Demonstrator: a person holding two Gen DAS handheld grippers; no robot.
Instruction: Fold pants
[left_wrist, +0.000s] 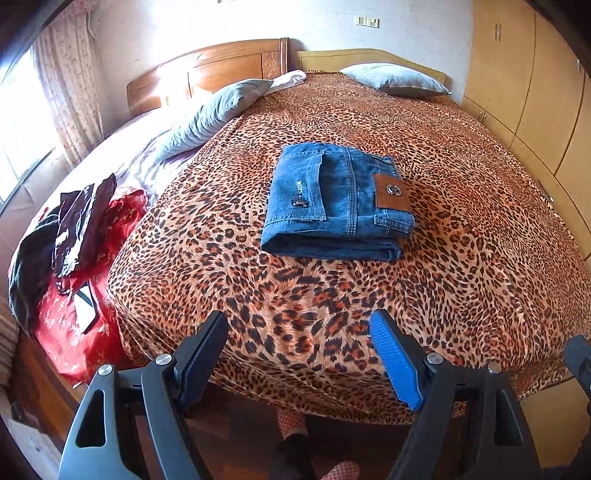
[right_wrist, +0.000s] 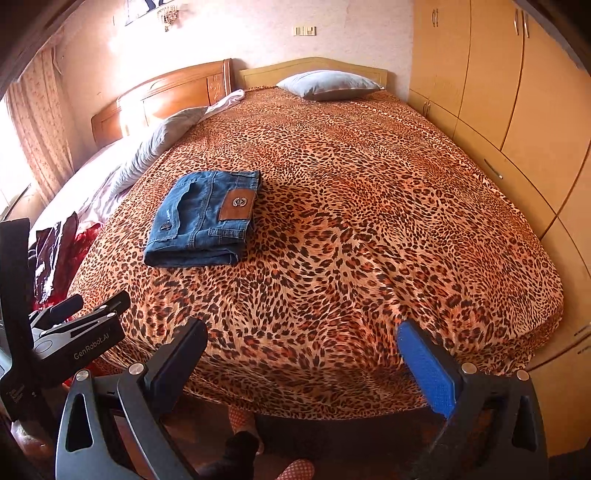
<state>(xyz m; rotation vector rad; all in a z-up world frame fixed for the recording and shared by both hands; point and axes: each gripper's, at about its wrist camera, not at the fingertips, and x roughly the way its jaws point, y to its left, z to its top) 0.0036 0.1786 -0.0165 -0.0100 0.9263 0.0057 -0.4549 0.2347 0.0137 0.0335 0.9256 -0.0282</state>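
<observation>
- A bedroom: a wide bed under a leopard-print cover (left_wrist: 461, 258) fills both views, with wooden headboards (left_wrist: 207, 70) at 11 o'clock and pale wardrobe doors (right_wrist: 517, 92) along the 2 o'clock side.
- A grey pillow (right_wrist: 328, 85) lies at the head of the bed near 12 o'clock; a second grey pillow (left_wrist: 218, 110) slumps at 10 o'clock.
- A heap of red and dark clothes (left_wrist: 74, 258) sits at 9 o'clock, off the cover's edge.
- The jeans (left_wrist: 336, 203) lie folded into a compact rectangle on the cover, brown leather patch facing up, just above centre in the left wrist view and toward 10 o'clock in the right wrist view.
- The left gripper (left_wrist: 299, 325) hangs at 6 o'clock over the foot of the bed, jaws spread wide, holding nothing, well apart from the jeans.
- The right gripper (right_wrist: 301, 332) is likewise spread and empty, low at 6 o'clock.
</observation>
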